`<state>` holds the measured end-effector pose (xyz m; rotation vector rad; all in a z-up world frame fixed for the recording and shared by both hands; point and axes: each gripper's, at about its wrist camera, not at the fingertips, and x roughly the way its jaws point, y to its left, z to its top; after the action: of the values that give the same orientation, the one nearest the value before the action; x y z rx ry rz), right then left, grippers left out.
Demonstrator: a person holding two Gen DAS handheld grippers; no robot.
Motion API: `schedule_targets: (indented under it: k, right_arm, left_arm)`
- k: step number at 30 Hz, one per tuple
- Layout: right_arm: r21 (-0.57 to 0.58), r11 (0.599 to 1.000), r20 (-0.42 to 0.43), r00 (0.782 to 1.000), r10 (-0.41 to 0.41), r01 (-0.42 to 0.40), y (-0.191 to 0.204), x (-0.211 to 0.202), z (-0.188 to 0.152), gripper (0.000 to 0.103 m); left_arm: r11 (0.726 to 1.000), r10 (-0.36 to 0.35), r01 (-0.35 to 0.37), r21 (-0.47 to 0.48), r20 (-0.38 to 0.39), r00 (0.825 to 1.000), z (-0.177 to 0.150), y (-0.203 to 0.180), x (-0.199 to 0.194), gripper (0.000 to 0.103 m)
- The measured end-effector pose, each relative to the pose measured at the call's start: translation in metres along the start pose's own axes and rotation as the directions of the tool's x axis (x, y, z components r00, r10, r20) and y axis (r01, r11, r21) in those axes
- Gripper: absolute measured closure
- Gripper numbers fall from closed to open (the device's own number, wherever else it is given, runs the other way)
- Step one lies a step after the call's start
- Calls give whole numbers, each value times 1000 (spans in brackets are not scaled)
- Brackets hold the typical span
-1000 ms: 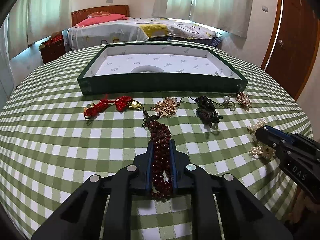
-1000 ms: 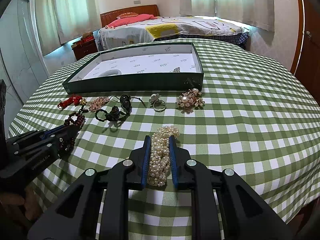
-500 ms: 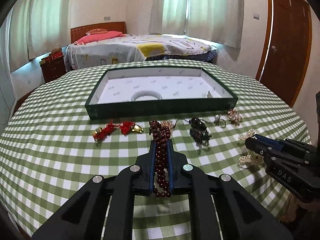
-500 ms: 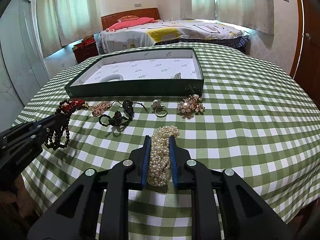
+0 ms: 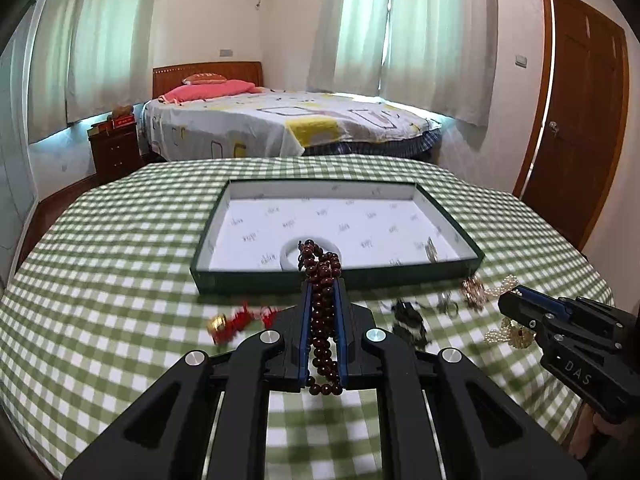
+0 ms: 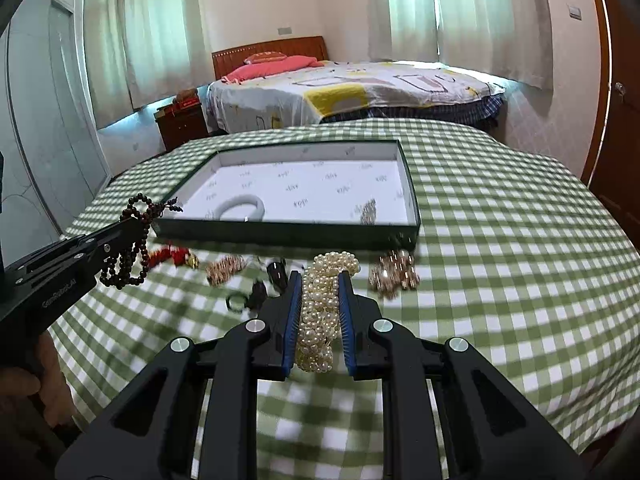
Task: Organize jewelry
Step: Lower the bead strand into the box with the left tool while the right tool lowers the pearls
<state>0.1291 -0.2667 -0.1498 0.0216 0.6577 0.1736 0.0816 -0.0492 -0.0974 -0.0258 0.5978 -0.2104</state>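
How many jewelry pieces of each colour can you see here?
Red: 2, bead string, tassel charm
White: 2, pearl strand, bangle
Gold: 2, brooch, cluster
Black: 1, cord piece
Silvery: 2, tray trinket, blurred ring
Total: 9

Motion blur smears the small red tasselled ornament [image 5: 240, 322] and the black corded piece [image 5: 409, 320] at six o'clock of the dark green tray [image 5: 332, 276]; a small metallic trinket [image 6: 368, 212] inside stays unidentifiable.
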Motion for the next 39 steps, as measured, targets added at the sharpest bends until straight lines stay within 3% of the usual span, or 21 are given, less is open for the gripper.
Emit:
schedule_targets:
  k: [19, 28, 39]
  right_arm:
    - [-28, 999, 111, 993, 41, -38, 9, 67, 103, 85]
    - [-15, 999, -35, 998, 47, -48, 8, 136, 89, 85]
    - [-2, 999, -161, 986, 41, -42, 5, 169, 70, 84]
  left_arm:
    - [997, 74, -73, -10, 56, 996, 81, 44, 74, 92]
    - [995, 96, -97, -9, -76, 992, 60, 59, 126, 92]
    - [995, 90, -94, -13, -188, 978, 46, 63, 149, 92]
